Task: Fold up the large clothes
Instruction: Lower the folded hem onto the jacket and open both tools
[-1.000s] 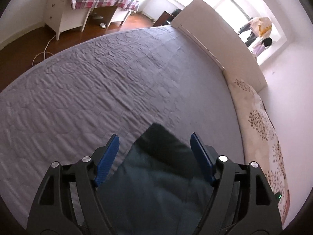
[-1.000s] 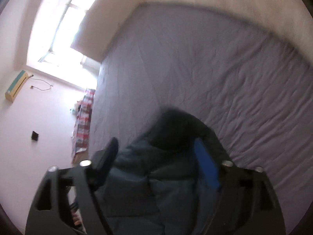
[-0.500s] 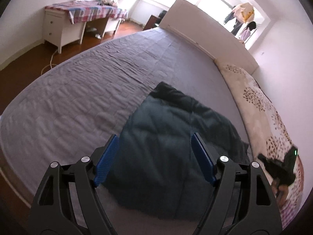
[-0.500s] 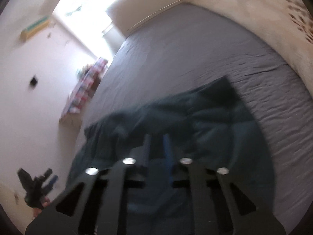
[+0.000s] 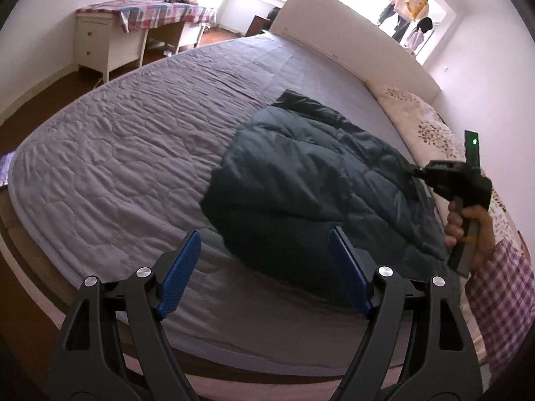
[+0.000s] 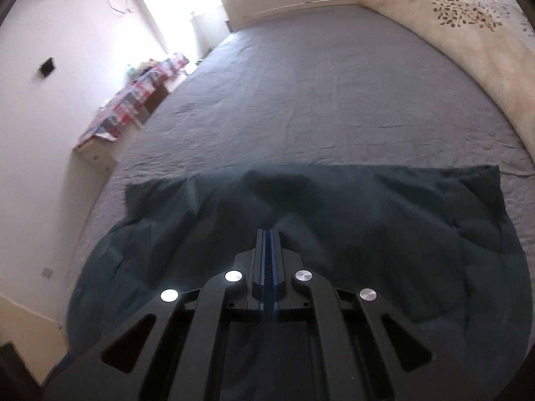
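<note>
The dark jacket [image 5: 311, 180] is only laid out on the bed [image 5: 133, 140], unfolded; left gripper [image 5: 264, 267] is spread, right gripper [image 6: 268, 234] pressed together, empty.

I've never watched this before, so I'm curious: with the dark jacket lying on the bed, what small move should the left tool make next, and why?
Probably lower the left gripper onto the jacket's near edge and close. Its fingers stand open just above that edge and the grey bedcover, holding nothing, while the right gripper is shut at the jacket's right side.
</note>
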Tool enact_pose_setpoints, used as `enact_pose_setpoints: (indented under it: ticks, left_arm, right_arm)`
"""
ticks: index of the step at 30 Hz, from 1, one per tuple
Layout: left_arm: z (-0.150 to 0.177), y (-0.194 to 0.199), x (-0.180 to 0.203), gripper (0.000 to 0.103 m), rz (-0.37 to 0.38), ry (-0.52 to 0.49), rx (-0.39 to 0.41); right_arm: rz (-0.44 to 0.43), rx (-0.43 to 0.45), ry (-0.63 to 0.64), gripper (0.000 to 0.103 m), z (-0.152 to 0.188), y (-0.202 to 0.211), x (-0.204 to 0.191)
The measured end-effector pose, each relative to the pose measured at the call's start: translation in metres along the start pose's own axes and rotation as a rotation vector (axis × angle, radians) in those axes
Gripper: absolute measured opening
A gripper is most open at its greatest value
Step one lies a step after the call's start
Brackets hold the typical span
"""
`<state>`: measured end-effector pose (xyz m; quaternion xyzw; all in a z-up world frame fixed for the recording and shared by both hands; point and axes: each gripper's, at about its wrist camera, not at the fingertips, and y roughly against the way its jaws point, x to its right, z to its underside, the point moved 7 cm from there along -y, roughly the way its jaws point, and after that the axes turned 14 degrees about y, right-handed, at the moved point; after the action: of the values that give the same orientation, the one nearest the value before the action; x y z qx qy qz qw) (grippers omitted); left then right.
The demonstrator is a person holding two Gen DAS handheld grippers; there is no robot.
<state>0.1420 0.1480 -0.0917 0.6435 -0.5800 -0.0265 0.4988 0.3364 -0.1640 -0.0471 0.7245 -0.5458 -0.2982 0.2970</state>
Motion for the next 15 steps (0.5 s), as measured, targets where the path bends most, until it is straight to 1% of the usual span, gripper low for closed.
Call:
enact_pose_setpoints:
  ticks: [1, 3, 5, 6, 9, 10, 13, 15]
  left_arm:
    - [-0.001, -0.001, -0.002, 0.078, 0.003, 0.008, -0.003]
    - [-0.005, -0.002, -0.008, 0.083, 0.026, 0.041, -0.014]
    - [-0.008, -0.006, -0.016, 0.085, 0.026, 0.082, -0.020]
    - [-0.008, -0.009, -0.020, 0.086, 0.030, 0.110, -0.031]
    - [-0.004, -0.018, -0.027, 0.086, 0.049, 0.182, -0.081]
    - [-0.001, -0.021, -0.027, 0.087, 0.052, 0.198, -0.095]
    - [0.007, -0.027, -0.025, 0.089, 0.057, 0.217, -0.118]
    - [0.012, -0.031, -0.021, 0.090, 0.059, 0.229, -0.134]
  right_arm:
    - [-0.016, 0.015, -0.031, 0.004, -0.003, 0.003, 0.001]
    - [-0.056, 0.052, -0.078, 0.004, -0.004, 0.014, 0.006]
    - [-0.076, 0.082, -0.099, 0.004, 0.006, 0.036, 0.014]
    - [-0.084, 0.092, -0.108, 0.004, 0.016, 0.049, 0.018]
    - [-0.081, 0.084, -0.138, 0.004, 0.062, 0.090, 0.034]
    - [-0.068, 0.074, -0.147, 0.004, 0.083, 0.105, 0.041]
    - [-0.027, 0.047, -0.177, 0.005, 0.134, 0.142, 0.059]
    - [0.010, 0.011, -0.210, 0.005, 0.171, 0.166, 0.074]
